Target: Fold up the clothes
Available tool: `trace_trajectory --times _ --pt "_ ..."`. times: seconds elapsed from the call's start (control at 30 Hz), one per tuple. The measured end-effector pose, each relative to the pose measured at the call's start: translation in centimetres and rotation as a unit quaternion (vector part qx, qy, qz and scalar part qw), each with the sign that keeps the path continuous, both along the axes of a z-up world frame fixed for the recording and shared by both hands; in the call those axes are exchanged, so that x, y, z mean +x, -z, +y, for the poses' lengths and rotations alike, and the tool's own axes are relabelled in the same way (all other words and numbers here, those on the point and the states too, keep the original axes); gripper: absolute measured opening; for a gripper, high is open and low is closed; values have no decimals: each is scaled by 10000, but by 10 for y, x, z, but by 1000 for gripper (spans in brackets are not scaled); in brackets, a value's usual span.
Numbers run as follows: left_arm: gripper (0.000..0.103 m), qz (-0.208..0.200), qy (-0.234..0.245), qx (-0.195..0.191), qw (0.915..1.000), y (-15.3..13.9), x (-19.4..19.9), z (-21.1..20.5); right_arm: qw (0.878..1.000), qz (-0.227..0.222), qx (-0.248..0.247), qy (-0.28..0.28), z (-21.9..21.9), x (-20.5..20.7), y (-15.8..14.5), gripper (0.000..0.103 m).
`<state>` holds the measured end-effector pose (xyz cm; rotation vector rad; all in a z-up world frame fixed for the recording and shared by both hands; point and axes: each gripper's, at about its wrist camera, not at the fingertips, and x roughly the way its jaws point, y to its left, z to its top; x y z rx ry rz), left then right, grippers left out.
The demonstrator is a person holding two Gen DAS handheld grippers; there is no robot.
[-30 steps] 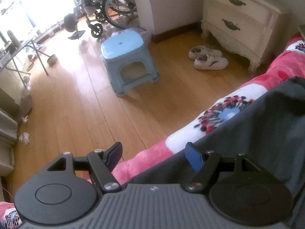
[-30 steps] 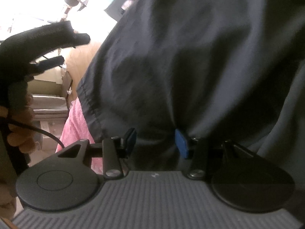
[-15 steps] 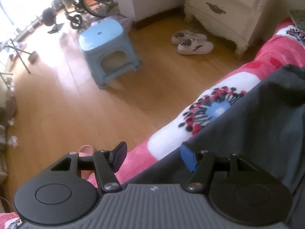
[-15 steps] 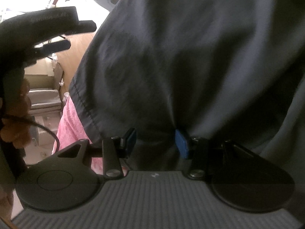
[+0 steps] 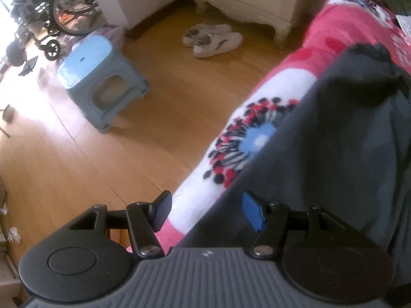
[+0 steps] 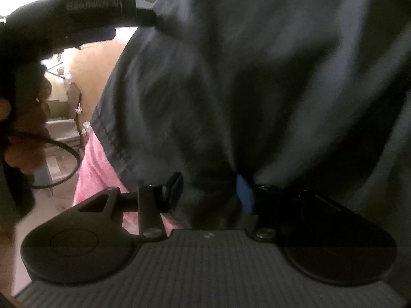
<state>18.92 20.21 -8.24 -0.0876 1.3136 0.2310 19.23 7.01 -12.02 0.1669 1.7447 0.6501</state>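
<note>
Step in hand, as judged: securing a second hold on the garment's edge. The left gripper (image 5: pixel 205 211), jaws apart and empty, should straddle the hem before closing. The right gripper (image 6: pixel 209 191) pinches a bunched fold. The dark grey garment (image 5: pixel 334 154), thin and creased, lies on the pink floral bedspread (image 5: pixel 269 97).

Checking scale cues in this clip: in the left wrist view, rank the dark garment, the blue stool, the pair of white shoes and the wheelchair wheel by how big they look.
1. dark garment, nearest the camera
2. blue stool
3. wheelchair wheel and white shoes: look alike, not ranked
</note>
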Motion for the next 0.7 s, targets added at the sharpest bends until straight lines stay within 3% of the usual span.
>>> trace_trajectory --times 0.17,0.37,0.53,0.7 --pt "63 28 183 -142 9997 -3 -2 -6 9989 -321 78 324 -16 23 -43 46" --pt "62 189 310 -89 9993 0 -4 -10 9881 -958 -13 1204 -43 97 -80 48" --pt "62 316 343 -103 9989 4 -4 -11 9792 -1323 -169 1527 -29 149 -91 55" --pt "62 378 416 -88 9984 8 -4 -12 9754 -1195 -161 1845 -1 175 -70 62"
